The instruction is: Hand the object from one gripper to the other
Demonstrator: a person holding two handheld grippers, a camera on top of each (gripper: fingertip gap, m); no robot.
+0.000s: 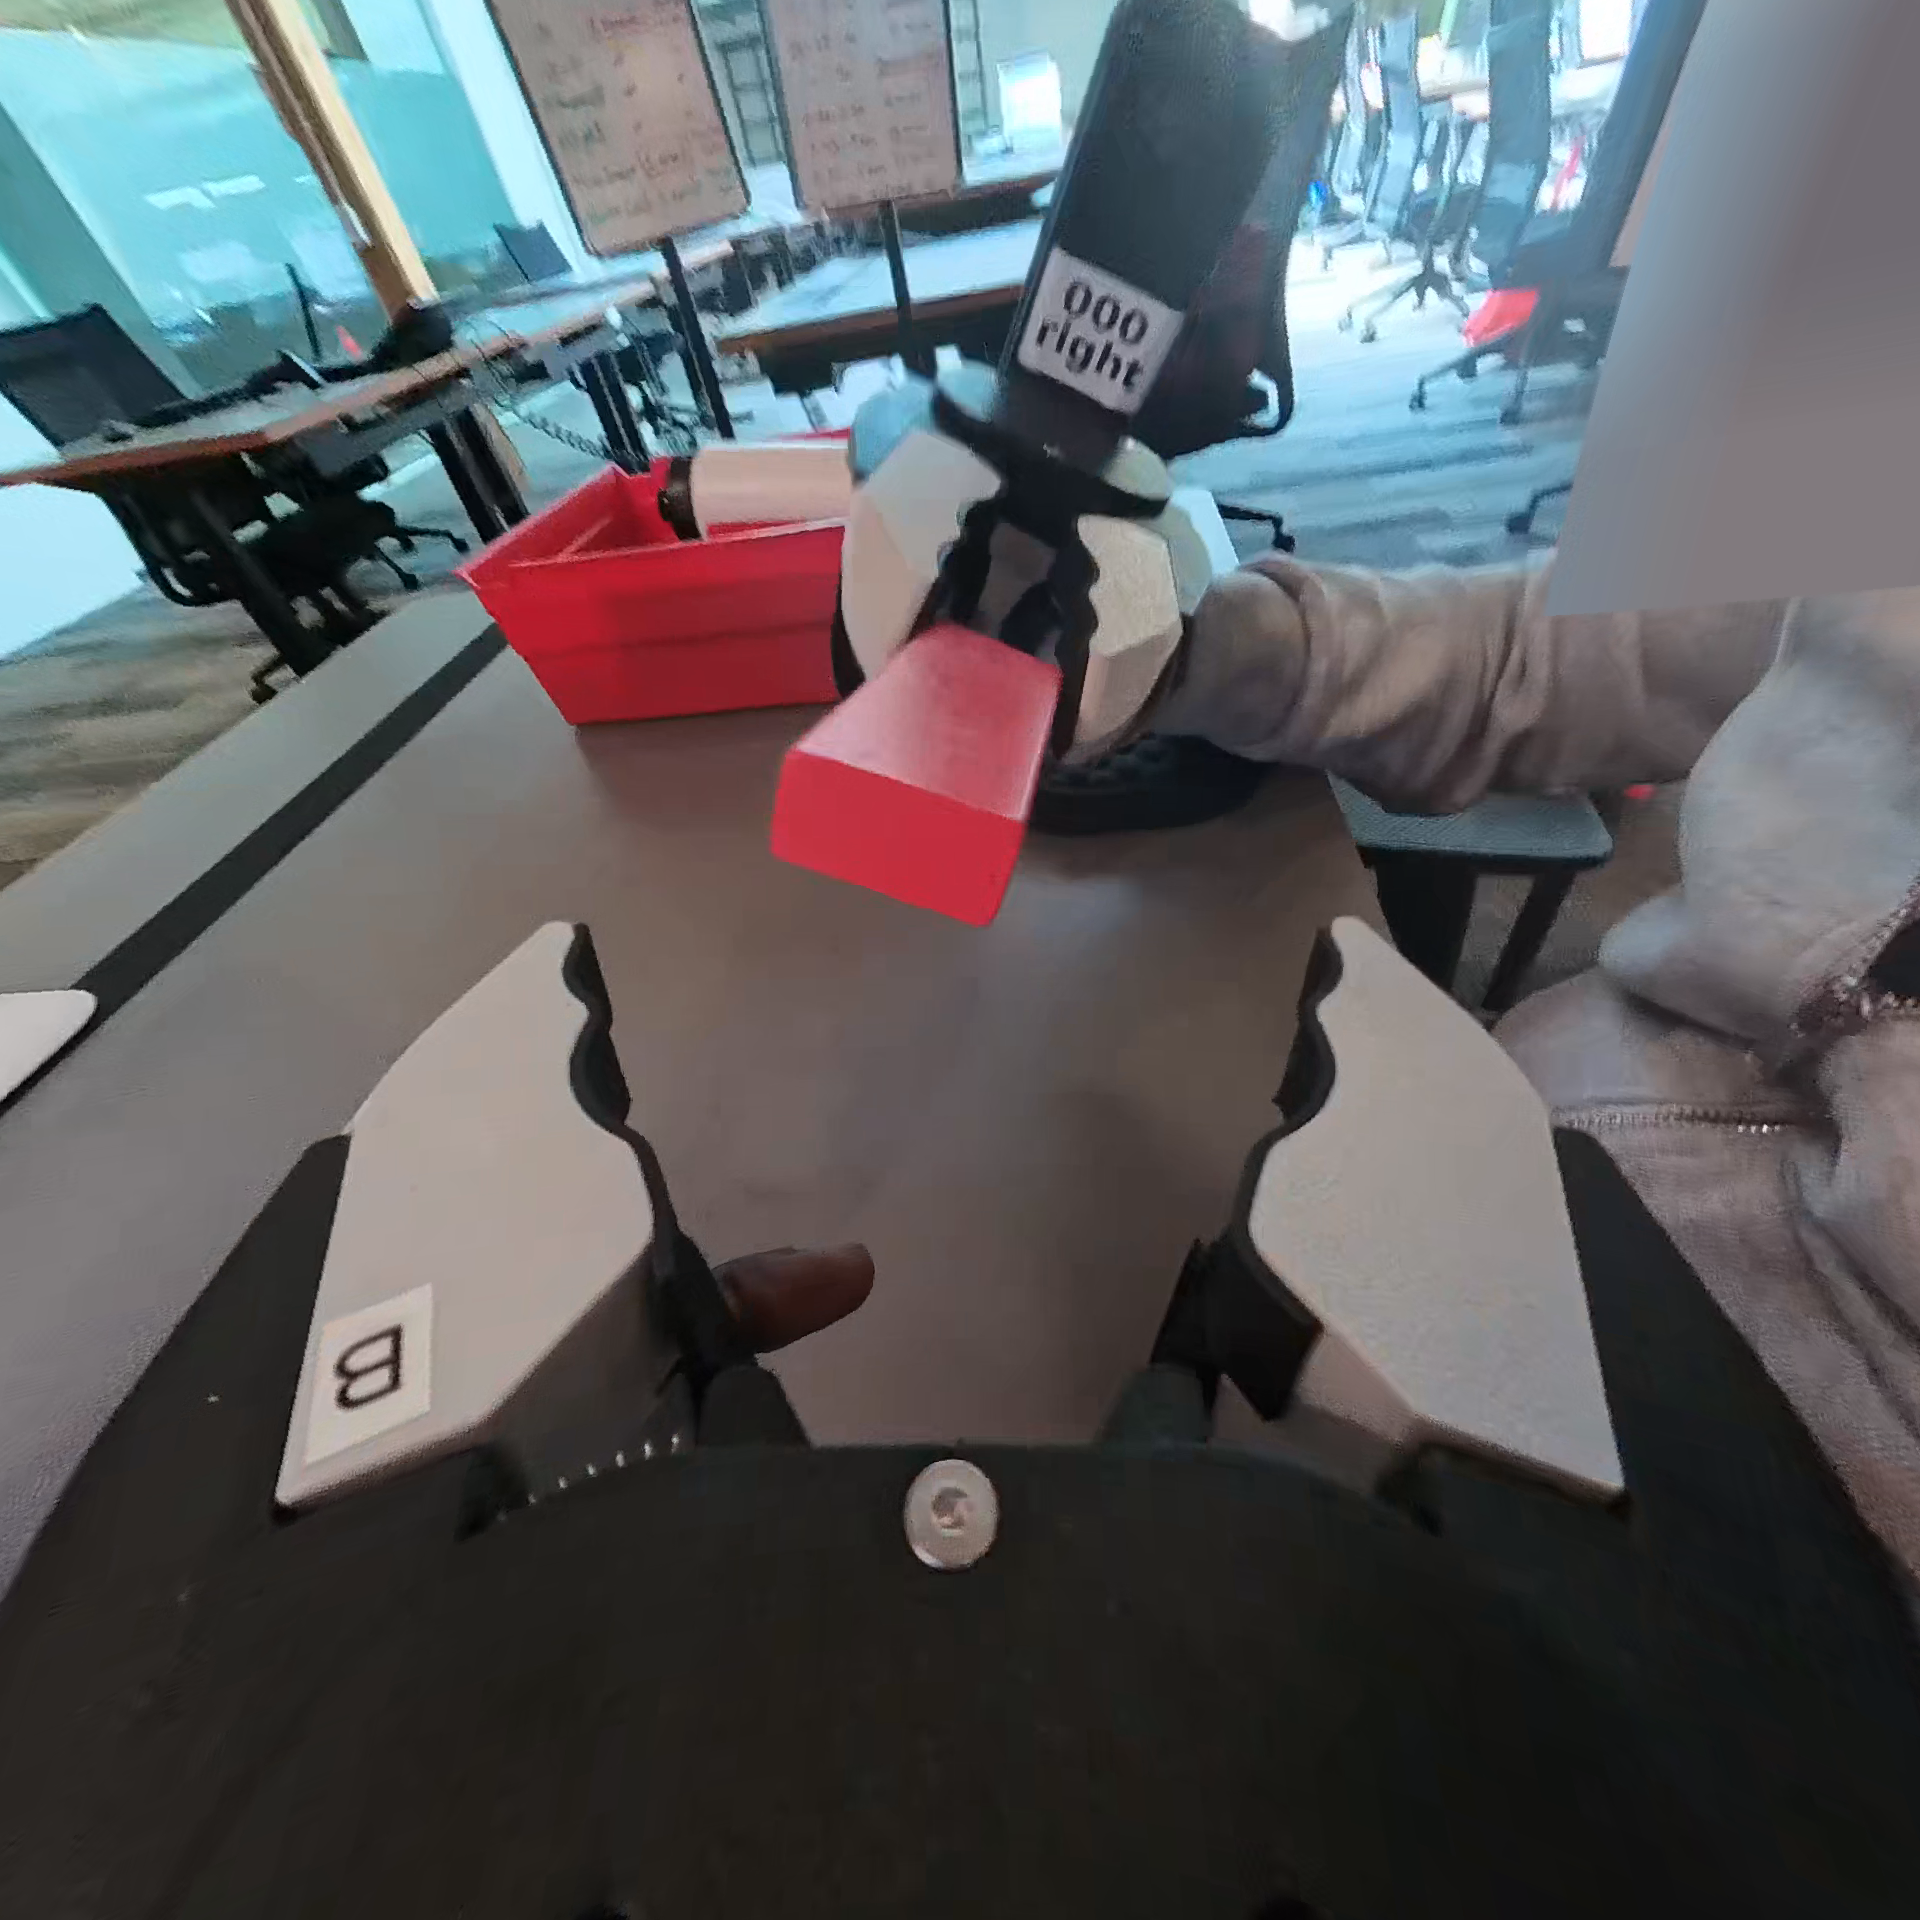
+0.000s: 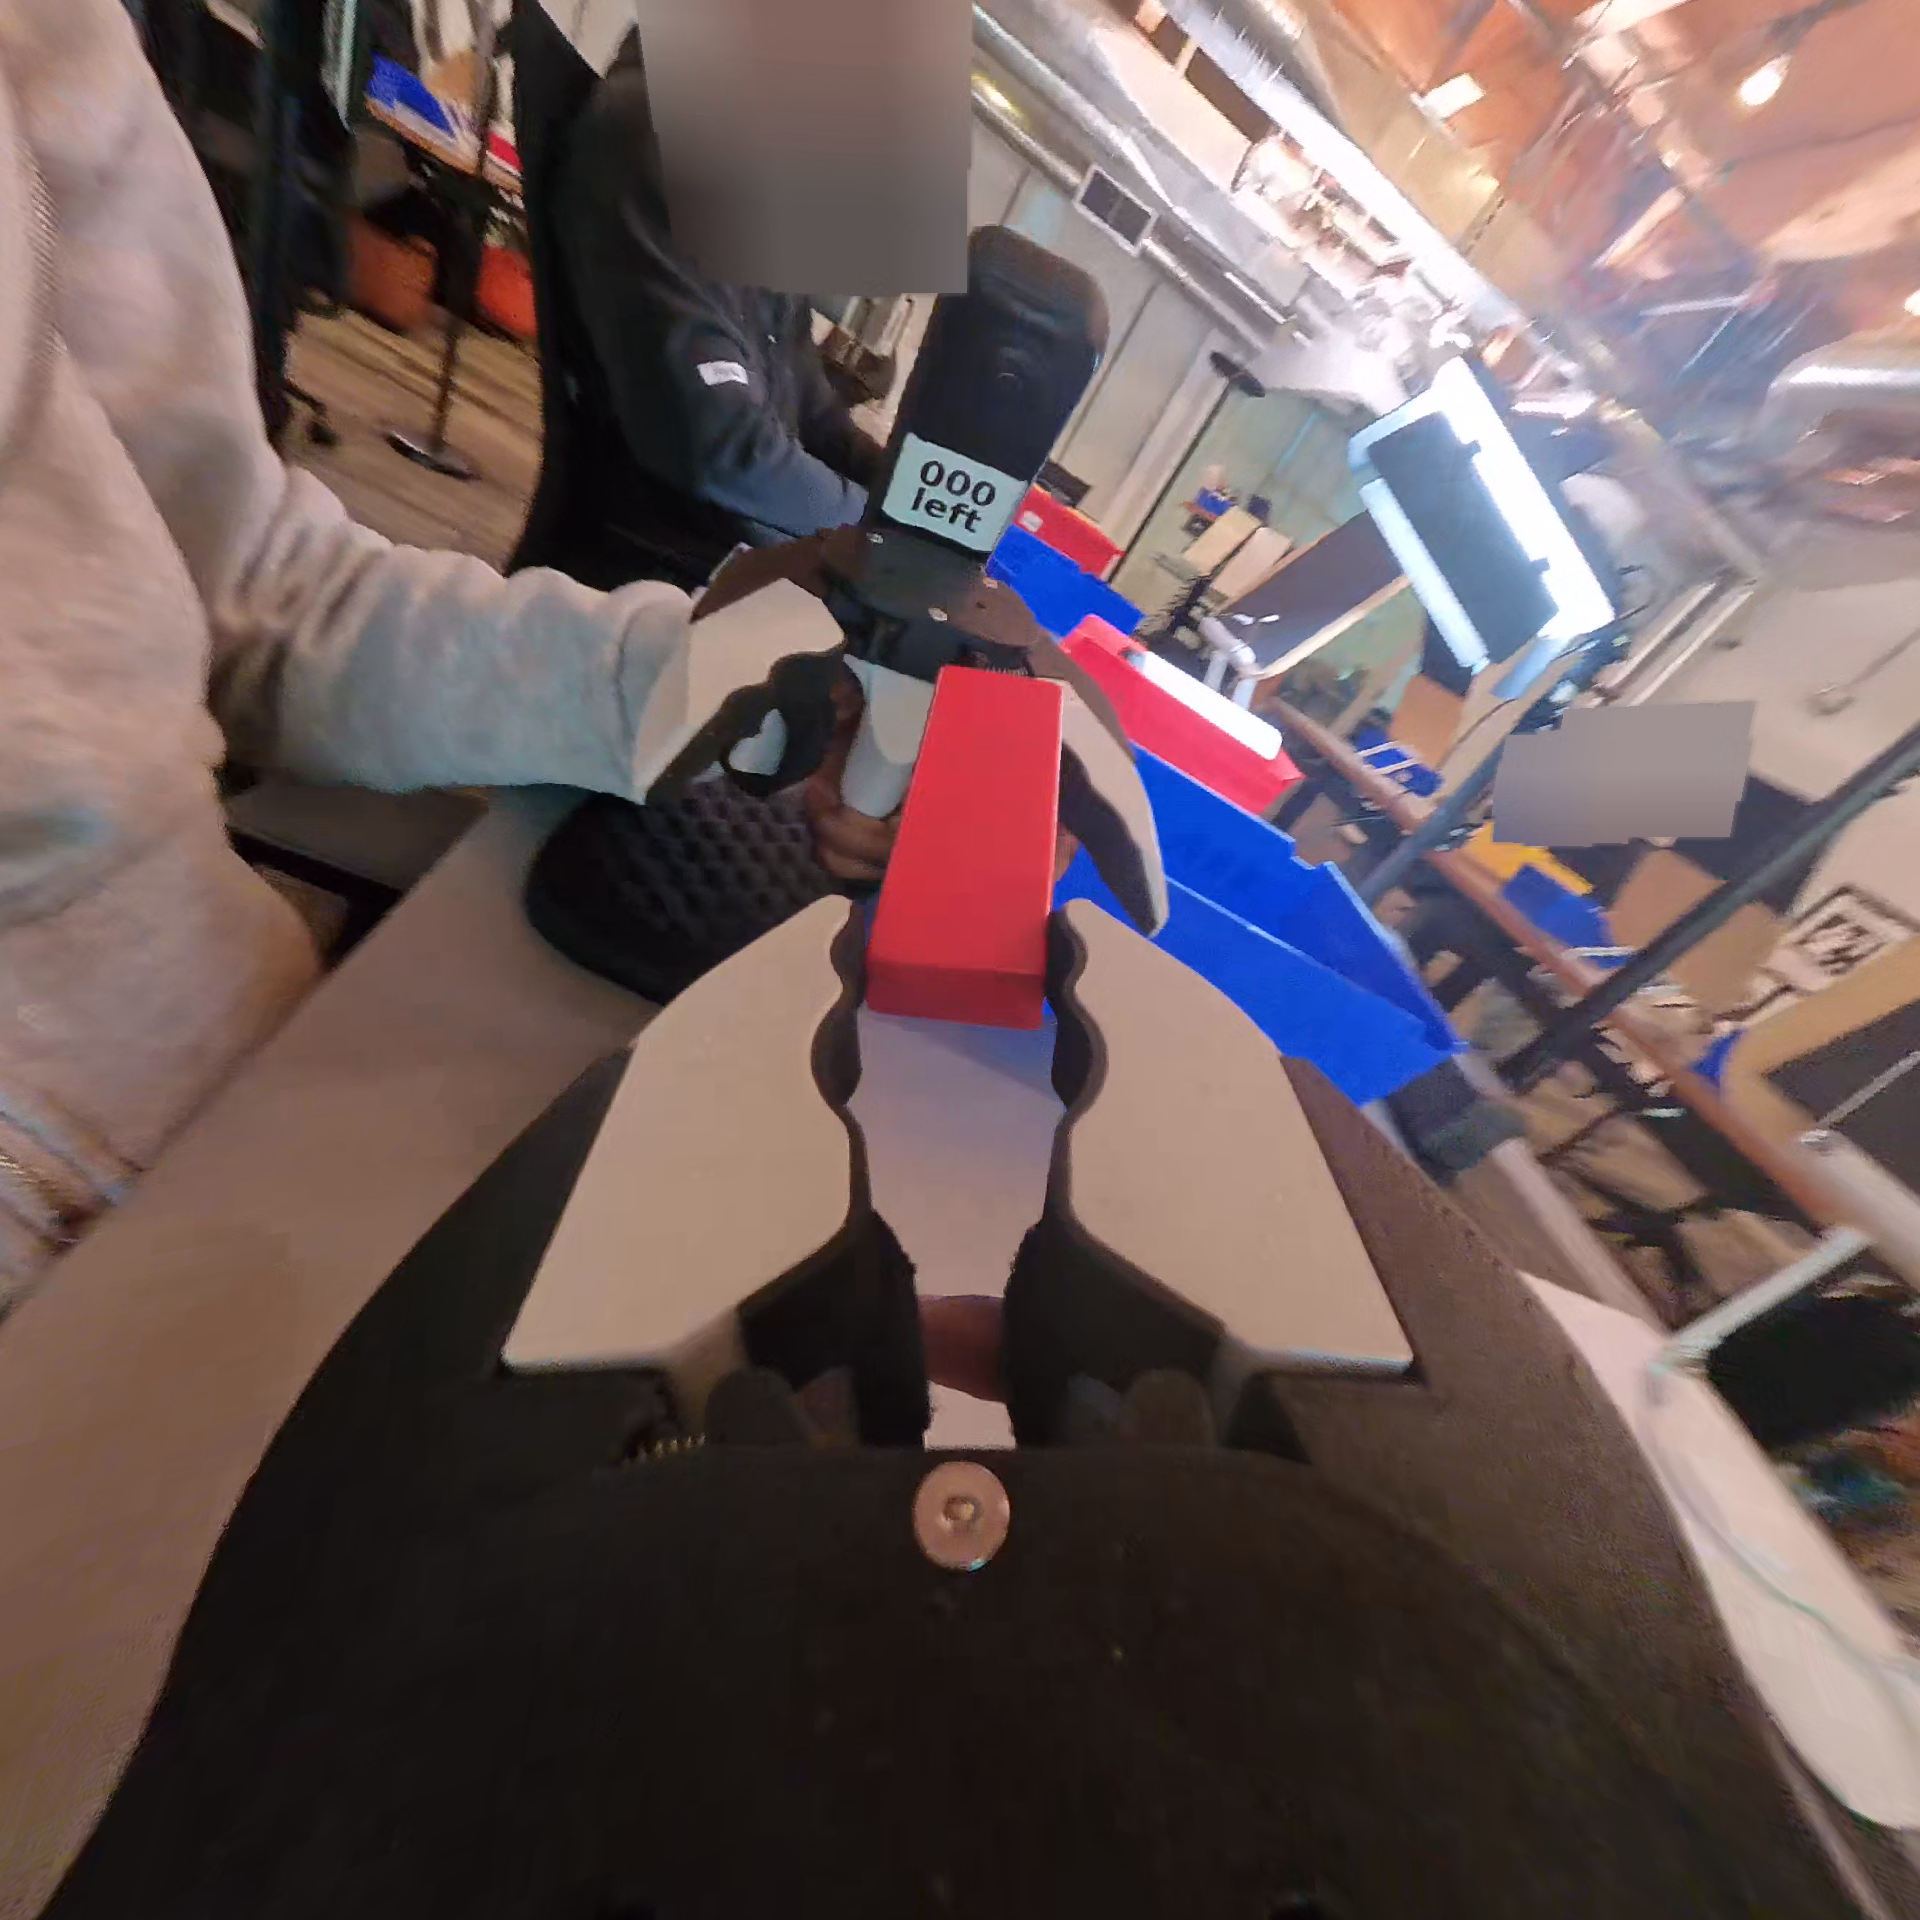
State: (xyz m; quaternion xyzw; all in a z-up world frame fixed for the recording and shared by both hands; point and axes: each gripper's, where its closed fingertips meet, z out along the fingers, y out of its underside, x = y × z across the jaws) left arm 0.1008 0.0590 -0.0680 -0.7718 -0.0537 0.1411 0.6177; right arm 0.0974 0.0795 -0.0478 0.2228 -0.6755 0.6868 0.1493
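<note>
- A plain red block (image 2: 966,852) is clamped between the pale grey fingers of the right claw (image 2: 954,971), whose body is black.
- The left claw (image 1: 951,1003) is also seen in pale grey and black.
- Beyond the left claw, a red bin (image 1: 623,613) is seen on the grey-brown worktop (image 1: 520,831).
- Blue bins (image 2: 1247,935) are seen right of the right claw.
- A light grey sleeve (image 1: 1403,675) is seen.

Red block (image 2: 971,831): smooth, matt, plastic-looking. Gripper fingers (image 1: 488,1174): matt grey plastic (black ridged inner pads). Table (image 1: 883,1039): smooth, satin grey.
</note>
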